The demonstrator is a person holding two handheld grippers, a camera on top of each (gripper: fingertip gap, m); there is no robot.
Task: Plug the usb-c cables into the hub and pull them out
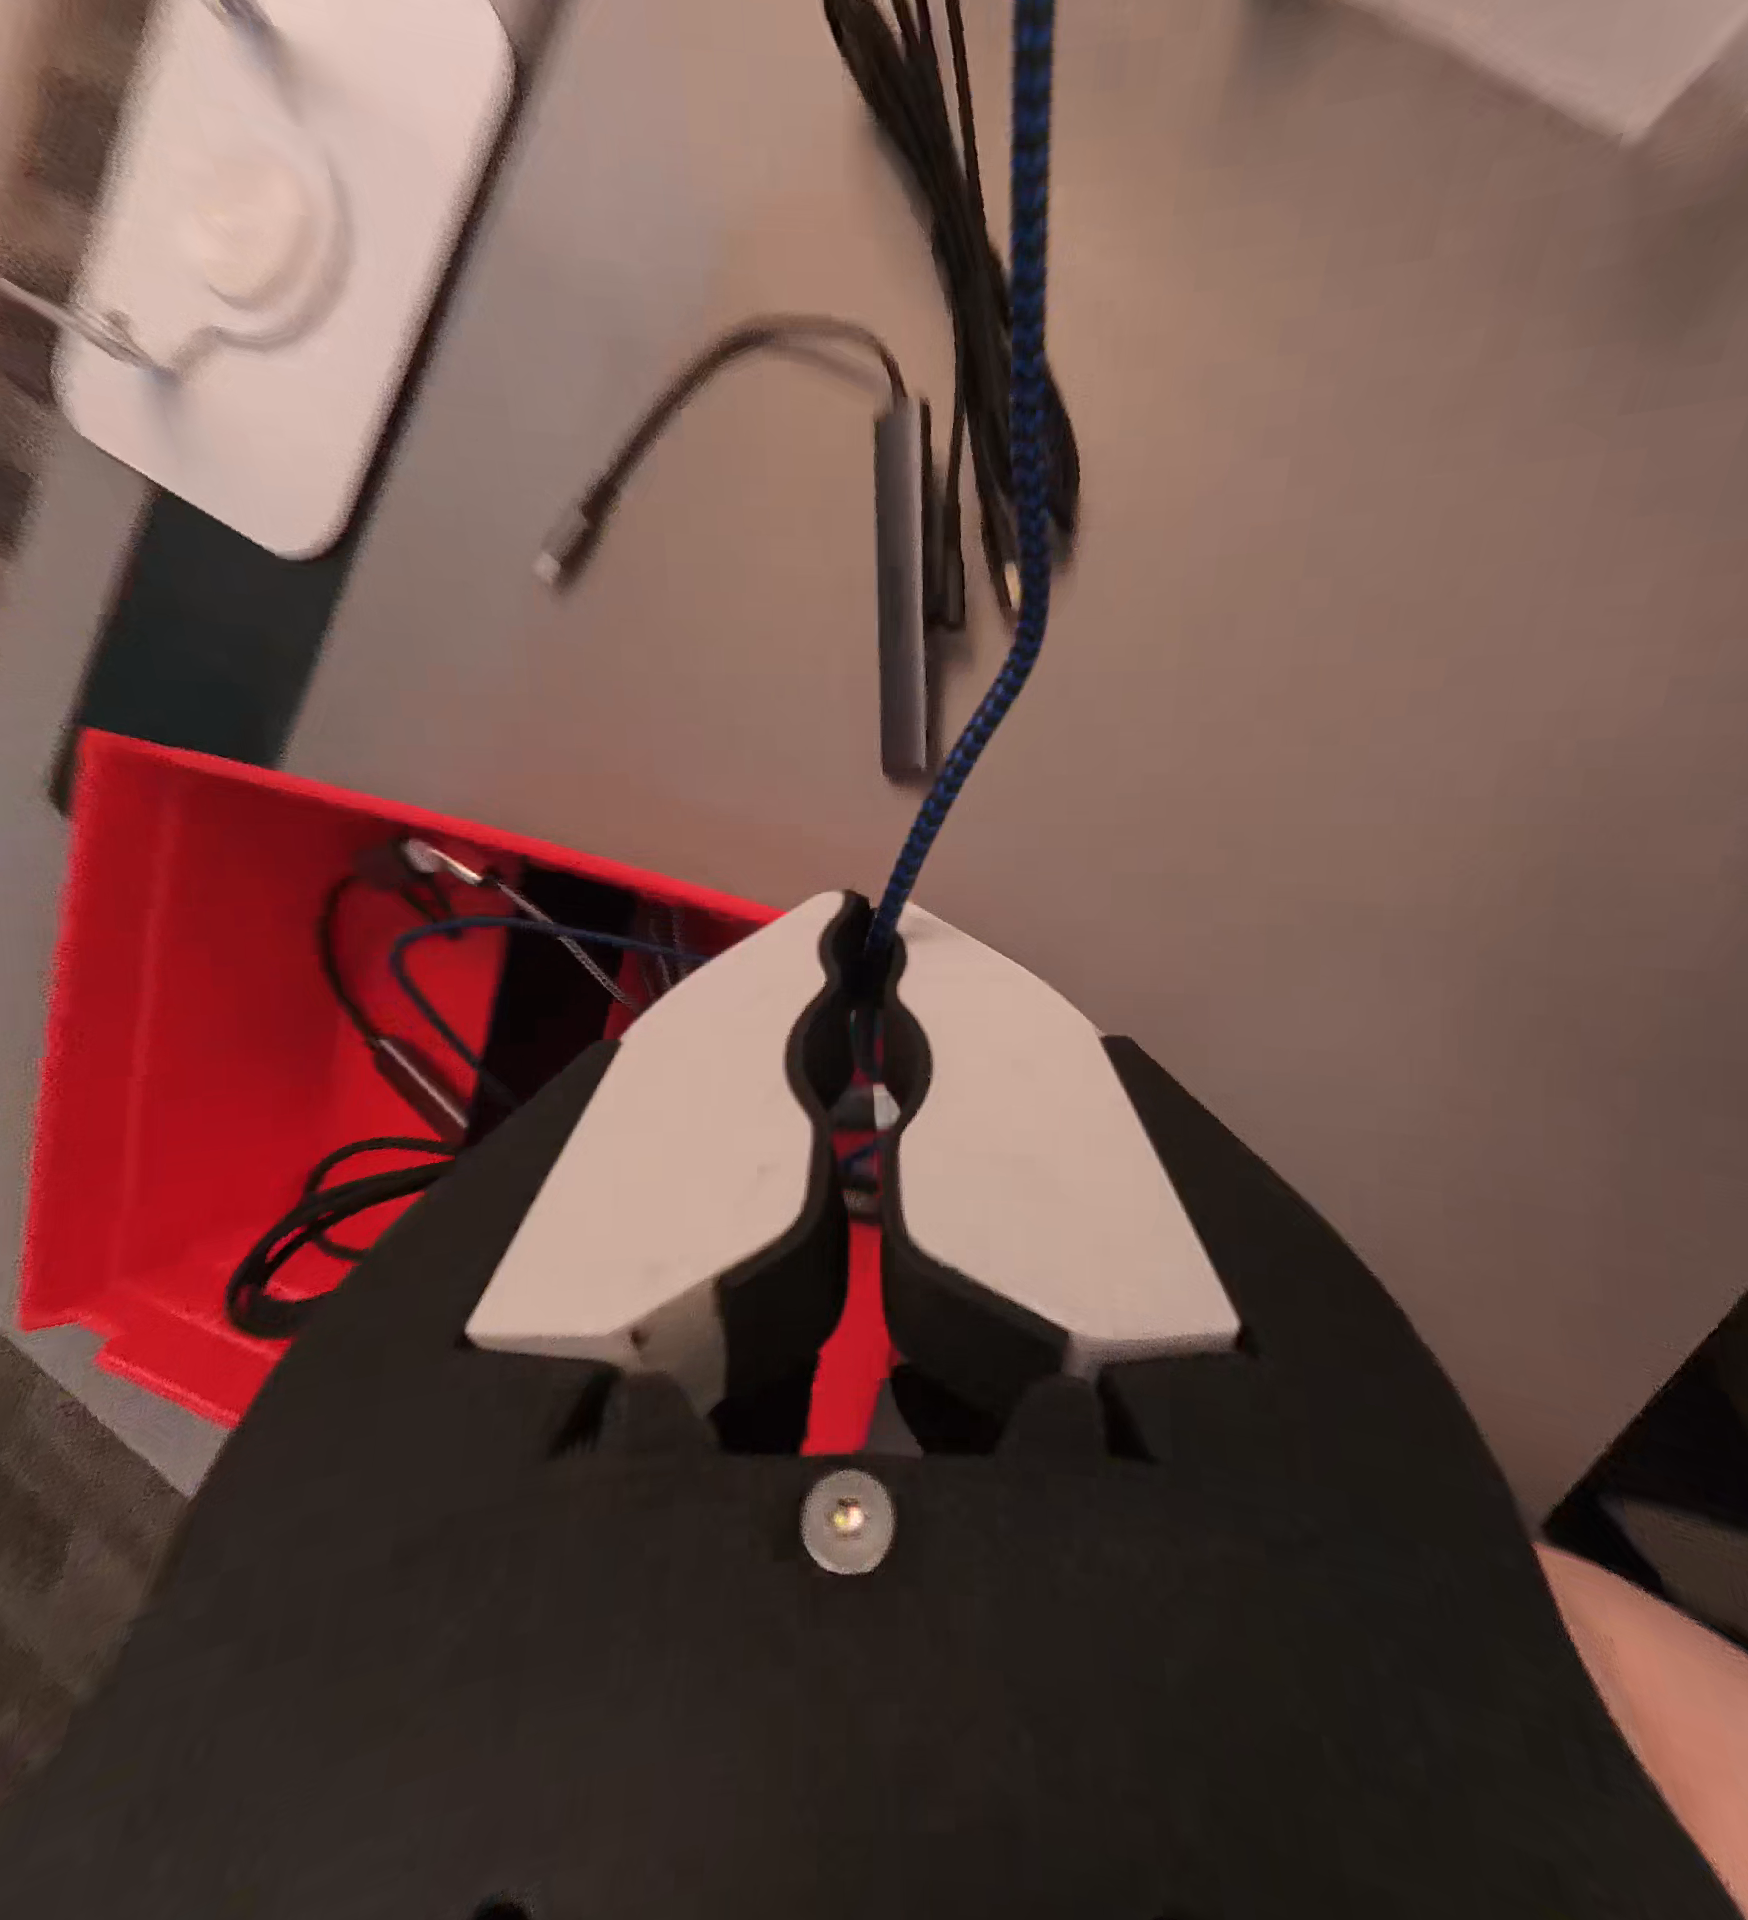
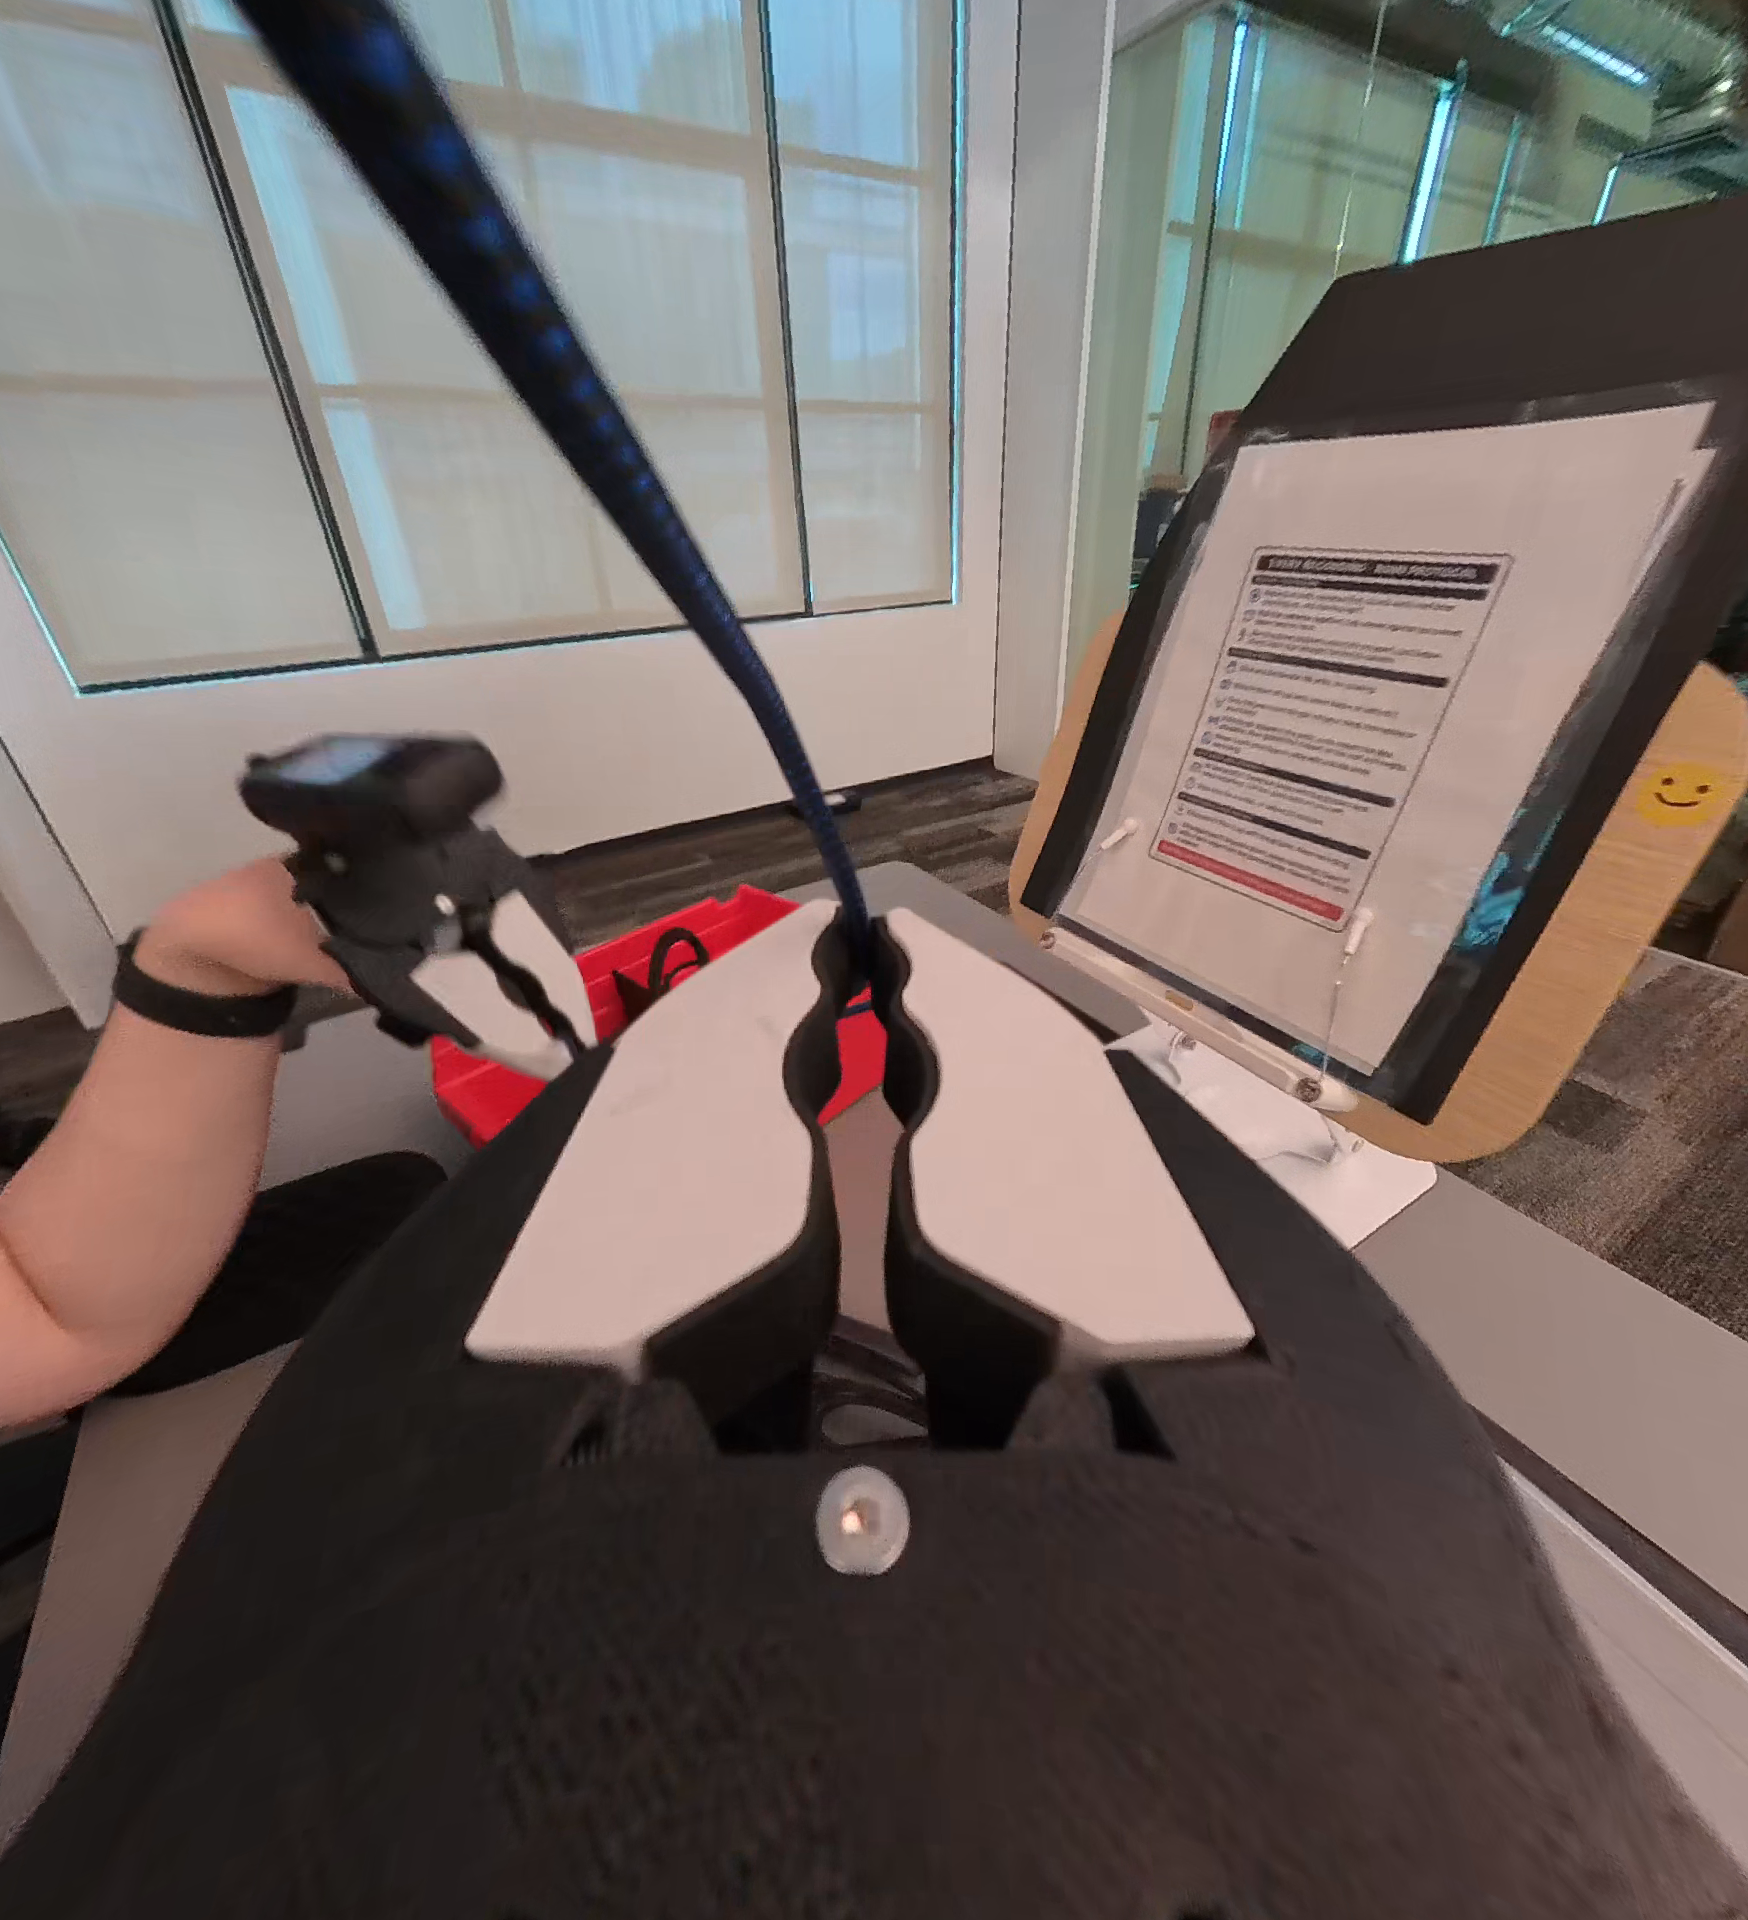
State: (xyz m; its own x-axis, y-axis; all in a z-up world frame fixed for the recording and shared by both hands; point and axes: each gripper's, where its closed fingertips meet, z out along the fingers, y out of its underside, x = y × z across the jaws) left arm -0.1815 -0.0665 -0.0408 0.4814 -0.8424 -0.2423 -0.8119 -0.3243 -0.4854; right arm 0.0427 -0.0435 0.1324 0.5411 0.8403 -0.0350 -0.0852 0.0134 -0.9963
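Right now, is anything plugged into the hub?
Cannot tell. The grey hub lies on the table beside black cables, too blurred to judge. The blue braided cable is held in both grippers.

Blue-and-black braided cable (image 1: 1024, 436), stretched tight in the air, high over the grey table. Thin dark grey hub (image 1: 901, 613), flat on the table, short tail curling to the left with a loose plug at its end. Bunch of black cables (image 1: 963, 239) right beside it, ends near the hub but not plugged in.
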